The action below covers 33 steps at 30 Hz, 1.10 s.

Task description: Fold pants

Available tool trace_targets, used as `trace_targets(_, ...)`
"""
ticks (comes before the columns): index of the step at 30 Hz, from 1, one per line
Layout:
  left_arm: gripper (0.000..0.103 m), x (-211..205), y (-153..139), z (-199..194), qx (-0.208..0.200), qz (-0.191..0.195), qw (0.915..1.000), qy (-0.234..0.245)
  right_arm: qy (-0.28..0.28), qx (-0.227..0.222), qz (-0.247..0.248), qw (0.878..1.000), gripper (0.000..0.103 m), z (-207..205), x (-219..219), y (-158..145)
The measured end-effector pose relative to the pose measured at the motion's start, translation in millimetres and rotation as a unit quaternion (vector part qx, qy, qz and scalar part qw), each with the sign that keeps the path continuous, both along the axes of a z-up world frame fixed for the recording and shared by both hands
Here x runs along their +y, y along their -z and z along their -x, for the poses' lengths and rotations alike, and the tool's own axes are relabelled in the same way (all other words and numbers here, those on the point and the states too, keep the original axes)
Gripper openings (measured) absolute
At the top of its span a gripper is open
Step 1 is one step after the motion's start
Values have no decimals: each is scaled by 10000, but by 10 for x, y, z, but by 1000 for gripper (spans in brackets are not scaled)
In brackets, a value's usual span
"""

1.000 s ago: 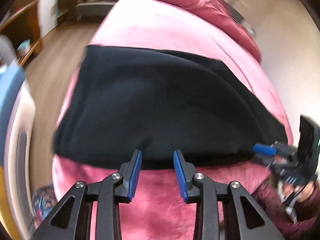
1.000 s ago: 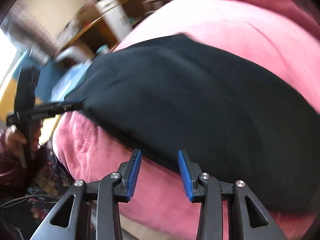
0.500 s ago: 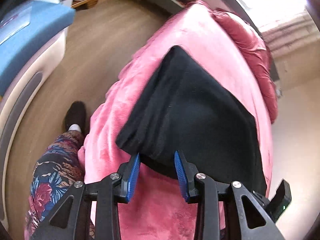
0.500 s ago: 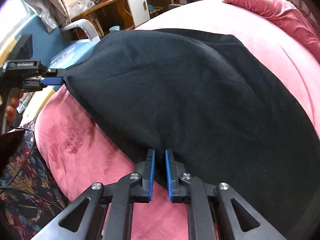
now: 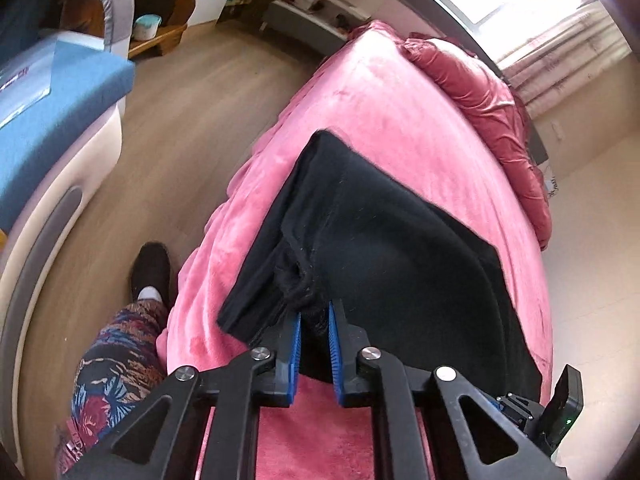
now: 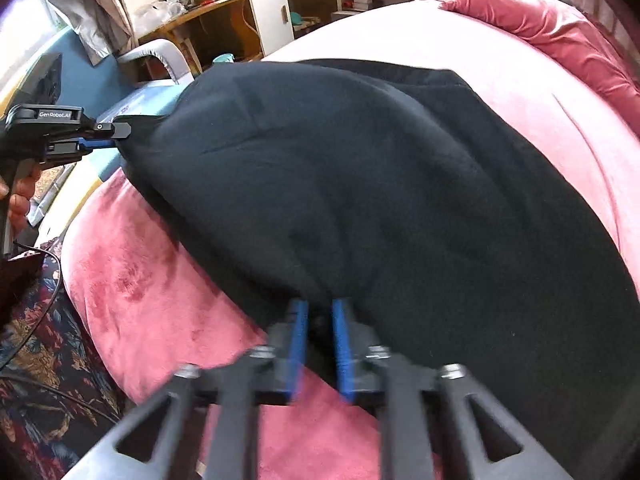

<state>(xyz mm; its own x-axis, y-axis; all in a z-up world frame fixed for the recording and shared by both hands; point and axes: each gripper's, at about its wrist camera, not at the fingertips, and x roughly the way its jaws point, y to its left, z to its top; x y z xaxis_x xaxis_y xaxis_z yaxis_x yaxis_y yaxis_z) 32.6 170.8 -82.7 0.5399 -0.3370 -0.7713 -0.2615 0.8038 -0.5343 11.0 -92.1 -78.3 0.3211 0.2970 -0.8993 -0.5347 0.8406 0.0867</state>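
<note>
Black fleecy pants on plush pink blanket, left tool and right tool each pinching bunched hem.

Your right gripper pinches the near edge of the black pants while your left gripper clamps their far corner above the pink blanket.

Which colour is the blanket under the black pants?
Pink; the blanket under the pants shows best in the left wrist view.
</note>
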Motion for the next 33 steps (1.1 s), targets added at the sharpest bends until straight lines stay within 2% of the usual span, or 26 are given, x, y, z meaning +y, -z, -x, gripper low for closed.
trace_targets(3, 12, 26, -42, 11, -84, -36, 10000, 12, -16, -7, -225, 9997, 6, 44, 5, -111)
trace_targets(6, 12, 54, -5, 24, 31, -106, 9999, 21, -37, -7, -393, 9992, 6, 112, -48, -213)
trace_targets(9, 12, 43, 142, 6, 385, -221, 9990, 28, -93, 115, -285, 9995, 6, 132, -13, -99)
trace_targets(11, 16, 15, 195, -10, 605, -391, 9974, 25, -55, 261, -246, 9993, 7, 128, -2, 25)
trace_targets(12, 21, -6, 194, -13, 643, -544, 9964, 32, -19, 290, -259, 9992, 8, 120, -7, 53)
trace_targets(13, 28, -12, 178, -12, 641, -619, 9960, 18, 26, 325, -338, 9989, 11, 104, -23, 60)
trace_targets(16, 30, 7, 76, -12, 652, -925, 9935, -146, 73, 494, -573, 9971, 15, 59, -87, 27)
trace_targets(18, 30, 18, -37, 6, 518, -1268, 9901, -317, 129, 591, -810, 9949, 31, 21, -177, -26)
trace_targets(21, 30, -23, -249, 9, 156, -1580, 9865, -405, 408, 534, -1254, 9898, 37, -125, -393, -192)
trace_targets(24, 30, -243, -399, -48, -278, -1710, 9849, -24, 783, 316, -1478, 9854, 37, -393, -585, -349)
trace_targets(25, 31, -373, -419, -86, -408, -1693, 9844, 233, 897, 266, -1526, 9839, 37, -506, -641, -383)
trace_targets(29, 31, -870, -350, -242, -639, -1414, 9810, 1161, 1237, 173, -1725, 9771, 36, -997, -794, -484)
trace_targets(33, 32, -1375, -214, -404, -735, -1271, 9689, 1994, 1379, 240, -1745, 9747, 36, -1412, -887, -541)
